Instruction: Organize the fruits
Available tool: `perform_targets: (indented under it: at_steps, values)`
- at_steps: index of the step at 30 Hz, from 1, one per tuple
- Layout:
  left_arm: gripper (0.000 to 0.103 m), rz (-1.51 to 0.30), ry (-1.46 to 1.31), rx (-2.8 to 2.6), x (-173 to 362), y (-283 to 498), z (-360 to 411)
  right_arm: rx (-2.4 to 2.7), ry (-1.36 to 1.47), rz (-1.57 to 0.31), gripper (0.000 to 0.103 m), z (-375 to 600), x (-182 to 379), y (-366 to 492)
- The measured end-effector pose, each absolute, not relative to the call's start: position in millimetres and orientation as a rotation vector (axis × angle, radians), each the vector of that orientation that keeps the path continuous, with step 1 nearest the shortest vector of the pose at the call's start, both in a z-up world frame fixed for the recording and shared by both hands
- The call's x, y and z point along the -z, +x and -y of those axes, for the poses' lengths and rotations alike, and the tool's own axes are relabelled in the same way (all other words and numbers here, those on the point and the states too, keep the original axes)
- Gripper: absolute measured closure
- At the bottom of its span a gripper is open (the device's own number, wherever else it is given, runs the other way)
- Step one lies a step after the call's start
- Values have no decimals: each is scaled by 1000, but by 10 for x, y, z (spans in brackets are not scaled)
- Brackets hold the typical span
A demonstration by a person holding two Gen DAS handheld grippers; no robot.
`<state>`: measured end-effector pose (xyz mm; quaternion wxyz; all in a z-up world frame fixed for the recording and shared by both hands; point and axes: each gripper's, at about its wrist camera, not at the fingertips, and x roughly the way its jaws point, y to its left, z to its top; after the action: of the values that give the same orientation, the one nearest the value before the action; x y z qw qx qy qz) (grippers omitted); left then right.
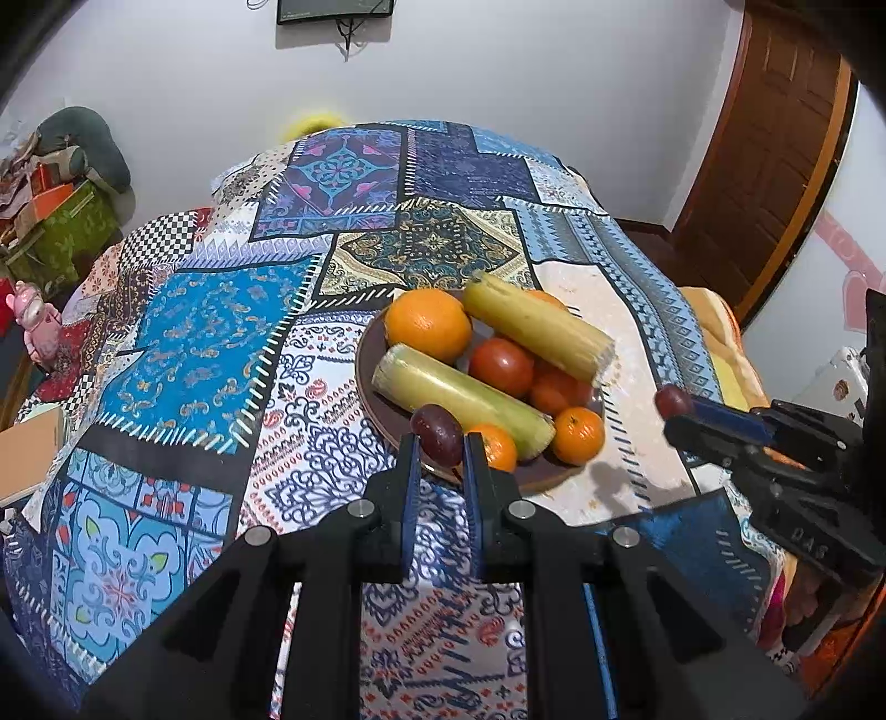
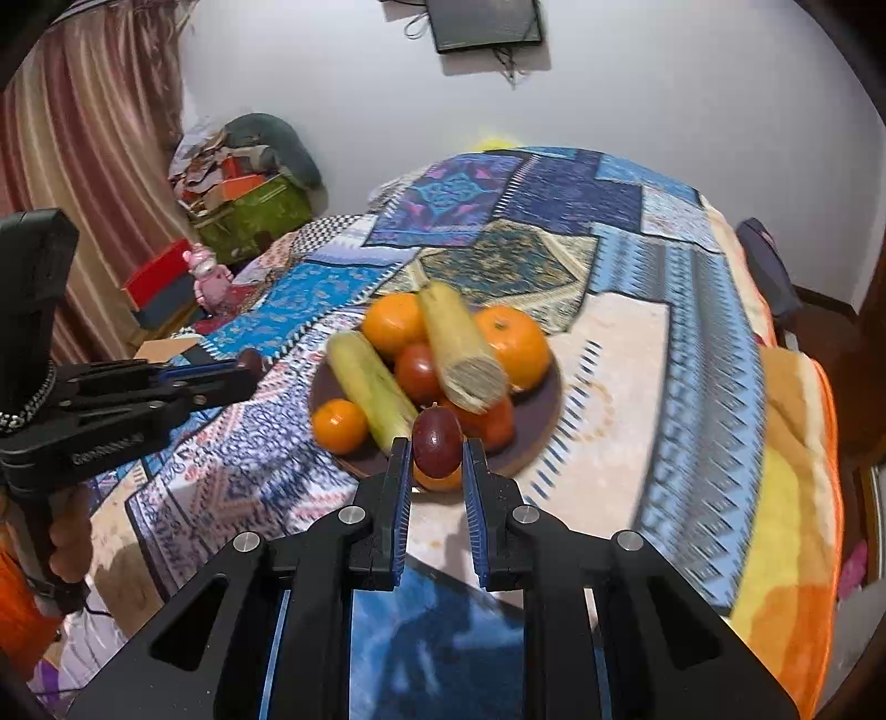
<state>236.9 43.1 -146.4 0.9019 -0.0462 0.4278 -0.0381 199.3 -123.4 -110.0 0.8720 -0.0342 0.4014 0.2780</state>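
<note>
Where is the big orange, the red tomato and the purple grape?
Big round orange [image 1: 427,324], left wrist view, middle of peel.
Red round tomato [image 1: 501,366], left wrist view, shiny top.
Dark purple grape [image 2: 436,440], right wrist view, its front.

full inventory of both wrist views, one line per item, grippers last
plate: 1, brown, on the patchwork cloth
sugarcane pieces: 2, yellow-green, lying across the plate
oranges and tangerines: at least 4, orange, on the plate
tomatoes: at least 2, red, mid-plate
grapes: 2, dark purple, one in each gripper
pink toy: 1, beside the bed
screen: 1, black, on the wall
left gripper: shut on a grape
right gripper: shut on a grape
</note>
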Motion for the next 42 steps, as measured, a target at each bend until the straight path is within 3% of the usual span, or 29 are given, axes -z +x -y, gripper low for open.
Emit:
perform_targets:
  at_steps: [33,36,40,42]
  values:
    - [88,-984,-112,122,2002,2901,-467,-608,-48,-919,85,801,1516,2380]
    - [88,-990,-117,122,2018,2900,-474,-614,-44,-921,83,809,1518,2382]
    - [85,-990,-125,117,2000,2880,-498,-609,-57,-909,70,814,1480,2347]
    - [82,-982,-124,108,1972,2852,-505,-611,-64,-899,68,824,1453,2308]
